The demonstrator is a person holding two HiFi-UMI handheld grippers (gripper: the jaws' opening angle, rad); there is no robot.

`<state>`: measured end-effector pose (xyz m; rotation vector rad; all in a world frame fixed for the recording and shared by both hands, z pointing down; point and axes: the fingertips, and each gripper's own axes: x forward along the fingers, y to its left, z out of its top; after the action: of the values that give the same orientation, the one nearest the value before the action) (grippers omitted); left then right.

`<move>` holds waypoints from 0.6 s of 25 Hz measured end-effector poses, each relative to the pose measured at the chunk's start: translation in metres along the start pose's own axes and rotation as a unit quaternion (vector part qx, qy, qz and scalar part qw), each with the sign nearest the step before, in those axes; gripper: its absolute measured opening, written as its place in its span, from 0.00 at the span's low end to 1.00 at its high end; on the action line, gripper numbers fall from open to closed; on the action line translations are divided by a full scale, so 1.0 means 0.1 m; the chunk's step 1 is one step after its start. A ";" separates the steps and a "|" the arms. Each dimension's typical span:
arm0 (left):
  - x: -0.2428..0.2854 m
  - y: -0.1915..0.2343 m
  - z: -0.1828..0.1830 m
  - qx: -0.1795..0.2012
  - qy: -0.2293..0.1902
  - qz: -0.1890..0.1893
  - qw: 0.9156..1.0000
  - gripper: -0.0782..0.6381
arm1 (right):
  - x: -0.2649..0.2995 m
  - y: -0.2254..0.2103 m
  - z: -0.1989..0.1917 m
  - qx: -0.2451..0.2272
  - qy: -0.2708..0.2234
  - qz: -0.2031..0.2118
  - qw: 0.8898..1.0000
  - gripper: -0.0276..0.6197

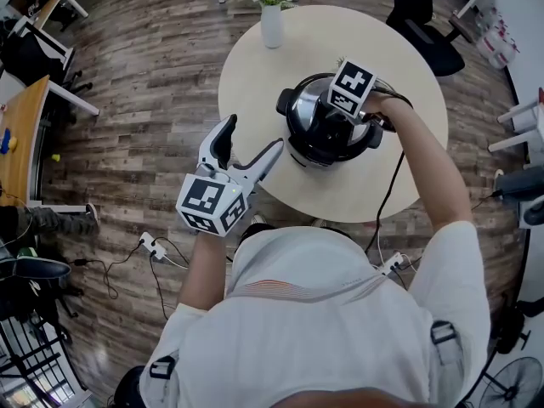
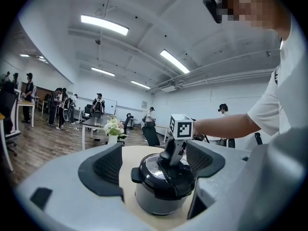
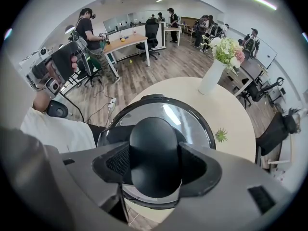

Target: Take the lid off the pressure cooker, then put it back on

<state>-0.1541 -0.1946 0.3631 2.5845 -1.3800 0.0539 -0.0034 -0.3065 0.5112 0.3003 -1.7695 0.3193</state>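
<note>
Lid [image 3: 190,117] still seated on the pressure cooker [image 2: 159,201] on the round tabletop [image 1: 280,75], right gripper [image 3: 154,163] clamped on its knob [image 3: 154,138] from above, left gripper [image 1: 254,134] spread, empty, clear; removal and refitting both appear outstanding.

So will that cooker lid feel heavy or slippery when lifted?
Probably stiff and heavy: the lid looks like polished metal. Its handle is smooth and rounded, so it may slip between the ribbed pads of the right gripper.
</note>
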 end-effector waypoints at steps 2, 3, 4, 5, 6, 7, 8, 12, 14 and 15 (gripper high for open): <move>0.05 0.04 -0.05 -0.015 0.004 -0.003 1.000 0.68 | 0.00 0.00 0.00 0.002 0.000 0.000 1.000 0.50; 0.07 0.06 -0.08 -0.029 0.006 -0.006 1.000 0.68 | 0.01 0.00 0.00 0.003 0.001 -0.001 1.000 0.50; 0.09 0.09 -0.11 -0.045 0.008 -0.009 0.999 0.68 | 0.01 0.00 0.00 0.004 0.000 -0.001 1.000 0.50; 0.12 0.10 -0.14 -0.062 0.010 -0.015 0.998 0.68 | 0.01 0.00 0.00 0.004 0.000 -0.002 1.000 0.50; 0.14 0.12 -0.17 -0.082 0.010 -0.022 0.996 0.68 | 0.01 0.00 0.01 0.004 -0.001 -0.002 1.000 0.50; 0.18 0.13 -0.20 -0.105 0.010 -0.031 0.994 0.68 | 0.01 0.00 0.01 0.004 -0.002 -0.003 1.000 0.50; 0.22 0.15 -0.24 -0.134 0.008 -0.041 0.990 0.68 | 0.01 -0.01 0.01 0.004 -0.003 -0.003 1.000 0.50; 0.44 0.32 -0.48 -0.268 -0.004 -0.074 0.961 0.68 | 0.00 0.00 0.00 0.005 -0.003 -0.005 1.000 0.50; 0.55 0.44 -0.61 -0.308 -0.013 -0.081 0.948 0.68 | 0.01 0.00 0.01 0.005 -0.002 -0.006 1.000 0.50; 0.62 0.50 -0.69 -0.325 -0.015 -0.081 0.942 0.68 | 0.01 -0.01 0.01 0.005 -0.002 -0.006 1.000 0.50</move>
<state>-0.1564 -0.2582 0.4475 2.1207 -0.9648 -0.4008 -0.0043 -0.3075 0.5119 0.3194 -1.7703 0.3202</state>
